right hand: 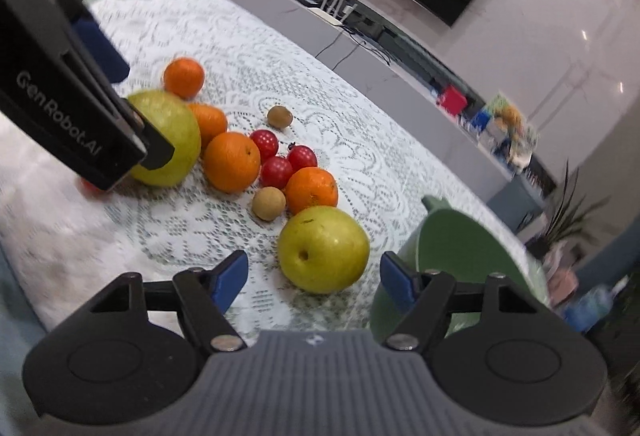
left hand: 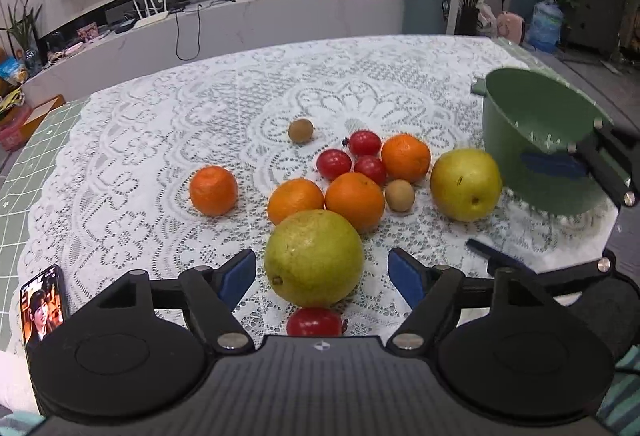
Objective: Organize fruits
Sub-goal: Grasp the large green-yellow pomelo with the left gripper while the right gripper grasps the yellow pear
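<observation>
On the lace-covered desk (left hand: 160,123) lie four oranges (left hand: 213,190), two yellow-green pears (left hand: 314,258), two small brown fruits (left hand: 300,130), perhaps kiwis, and four glossy tomatoes (left hand: 334,163). The left tongs (left hand: 322,274) gape wide around the near pear without touching it. The right tongs (right hand: 312,278) gape around the other pear (right hand: 323,250), beside a green perforated bowl (left hand: 536,131).

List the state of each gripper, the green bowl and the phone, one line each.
Left gripper: open, jaws either side of a large green-yellow fruit, not gripping.
Right gripper: open, a yellow-green pear between its fingers, not gripped.
Green bowl: tilted, empty.
Phone: screen on.
</observation>
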{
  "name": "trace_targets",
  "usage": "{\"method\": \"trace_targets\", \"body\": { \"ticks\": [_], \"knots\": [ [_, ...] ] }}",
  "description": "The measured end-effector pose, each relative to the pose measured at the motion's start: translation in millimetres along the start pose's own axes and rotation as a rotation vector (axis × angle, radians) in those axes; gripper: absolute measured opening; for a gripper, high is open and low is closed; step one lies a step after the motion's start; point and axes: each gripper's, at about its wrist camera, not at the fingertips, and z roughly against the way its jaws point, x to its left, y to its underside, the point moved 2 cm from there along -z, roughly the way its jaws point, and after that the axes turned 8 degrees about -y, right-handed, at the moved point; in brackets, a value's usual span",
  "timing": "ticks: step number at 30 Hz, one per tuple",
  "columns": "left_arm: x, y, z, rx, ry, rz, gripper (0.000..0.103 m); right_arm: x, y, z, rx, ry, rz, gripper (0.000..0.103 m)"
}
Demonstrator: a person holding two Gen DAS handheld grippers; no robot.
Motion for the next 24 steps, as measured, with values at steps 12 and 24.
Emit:
{"method": "trace_targets", "body": {
  "ticks": [12,24],
  "knots": [
    [4,-2,-28,0.072,-0.006,0.012,0.089,-1,-8,-34,0.045,0.005,0.132,0.070],
    [1,-1,-41,0.111,0.010,0.008,0.080,-5,-7,-47,0.078,0.007,0.135,0.062]
  ]
}}
